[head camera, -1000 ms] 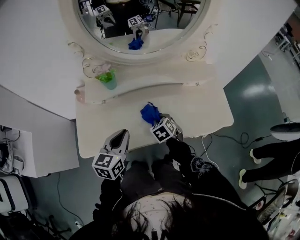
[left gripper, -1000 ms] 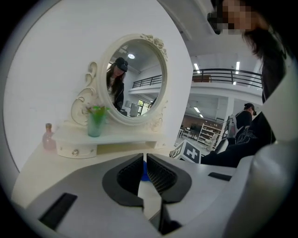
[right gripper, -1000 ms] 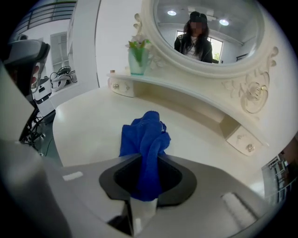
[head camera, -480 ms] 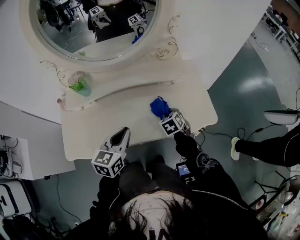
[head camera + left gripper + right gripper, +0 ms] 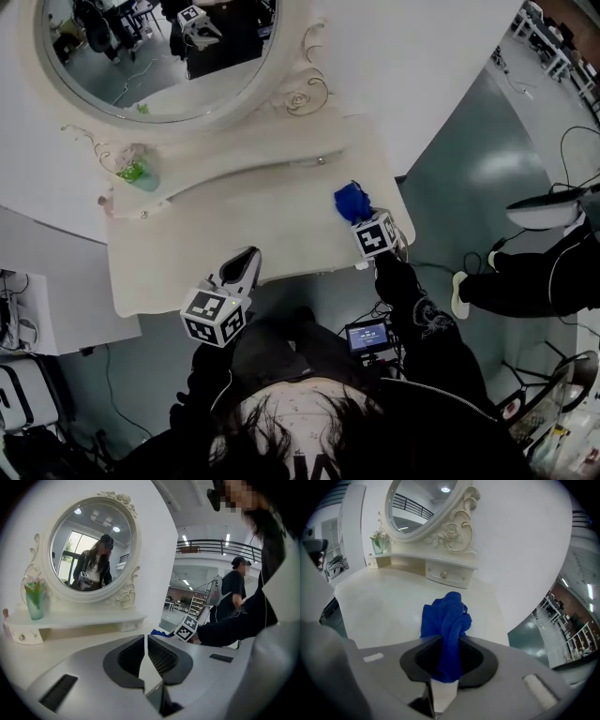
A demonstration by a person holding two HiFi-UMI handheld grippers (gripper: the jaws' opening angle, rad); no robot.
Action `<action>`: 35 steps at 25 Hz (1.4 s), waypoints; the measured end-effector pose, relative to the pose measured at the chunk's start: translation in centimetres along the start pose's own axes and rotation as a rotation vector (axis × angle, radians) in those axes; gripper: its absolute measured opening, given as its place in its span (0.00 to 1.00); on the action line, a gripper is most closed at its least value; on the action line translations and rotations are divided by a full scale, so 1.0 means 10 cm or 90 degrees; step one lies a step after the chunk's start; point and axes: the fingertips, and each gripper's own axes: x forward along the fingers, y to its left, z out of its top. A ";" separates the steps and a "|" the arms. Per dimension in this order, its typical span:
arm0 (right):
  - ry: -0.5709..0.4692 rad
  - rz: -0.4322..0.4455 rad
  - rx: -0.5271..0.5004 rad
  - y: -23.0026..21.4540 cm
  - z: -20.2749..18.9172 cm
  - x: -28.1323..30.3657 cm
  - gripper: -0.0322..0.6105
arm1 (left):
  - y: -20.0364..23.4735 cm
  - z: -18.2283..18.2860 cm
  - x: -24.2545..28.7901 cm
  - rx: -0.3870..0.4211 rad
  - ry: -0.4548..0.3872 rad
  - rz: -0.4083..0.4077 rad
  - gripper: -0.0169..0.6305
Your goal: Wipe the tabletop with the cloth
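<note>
No readable text, brands or numbers. Marker cube (image 5: 214, 317) on left hand-held gripper (image 5: 246, 261) and cube (image 5: 376, 234) on right hand-held gripper (image 5: 362, 216), both at the counter (image 5: 234, 225) front edge, show only black-white square patterns. Small lit screen (image 5: 367, 336) off that edge: too small to read.

Your cloth (image 5: 351, 200) sits at the bench's (image 5: 206, 234) right end, your left gripper (image 5: 246, 258) over its front edge, the vase (image 5: 139, 174) on the shelf (image 5: 246, 169) back left.

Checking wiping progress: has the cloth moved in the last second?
Yes. The cloth slid from the middle of the table toward its right edge, away from the vase.
</note>
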 end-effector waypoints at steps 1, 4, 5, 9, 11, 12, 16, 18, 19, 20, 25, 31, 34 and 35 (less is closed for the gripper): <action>0.002 -0.006 0.004 -0.09 -0.04 -0.02 0.19 | -0.03 0.01 0.02 0.002 0.001 -0.001 0.03; 0.007 -0.023 0.017 -0.33 -0.16 -0.05 0.19 | -0.06 0.02 0.05 0.006 0.002 -0.001 0.03; 0.009 -0.029 0.022 -0.41 -0.19 -0.06 0.19 | -0.07 0.02 0.05 0.007 0.003 0.000 0.03; 0.013 -0.057 0.048 -0.72 -0.31 -0.09 0.19 | -0.04 0.01 0.03 0.007 0.005 0.010 0.03; 0.005 -0.069 0.064 -0.85 -0.35 -0.10 0.19 | 0.00 -0.01 -0.01 0.004 0.006 0.019 0.03; 0.003 -0.072 0.072 -0.89 -0.37 -0.10 0.19 | 0.03 -0.02 -0.03 0.002 0.006 0.024 0.03; 0.019 -0.078 0.091 -0.96 -0.41 -0.13 0.19 | 0.17 -0.06 -0.14 -0.008 0.001 0.050 0.03; 0.027 -0.082 0.089 -1.00 -0.43 -0.10 0.19 | 0.24 -0.07 -0.21 -0.013 -0.003 0.063 0.03; 0.033 -0.085 0.087 -1.02 -0.47 -0.07 0.19 | 0.27 -0.08 -0.25 -0.017 -0.005 0.069 0.03; 0.039 -0.089 0.086 -1.04 -0.50 -0.05 0.19 | 0.29 -0.09 -0.29 -0.020 -0.008 0.074 0.03; 0.031 -0.112 0.089 -0.92 -0.29 -0.23 0.19 | 0.46 -0.13 -0.49 -0.031 -0.020 0.088 0.03; -0.017 -0.079 0.063 -0.33 0.19 -0.38 0.19 | 0.72 -0.21 -0.82 -0.047 -0.037 0.096 0.03; -0.041 -0.041 0.039 0.18 0.44 -0.37 0.19 | 0.90 -0.28 -1.05 -0.053 -0.041 0.100 0.03; -0.049 -0.027 0.030 0.36 0.53 -0.34 0.19 | 0.97 -0.31 -1.15 -0.055 -0.042 0.105 0.03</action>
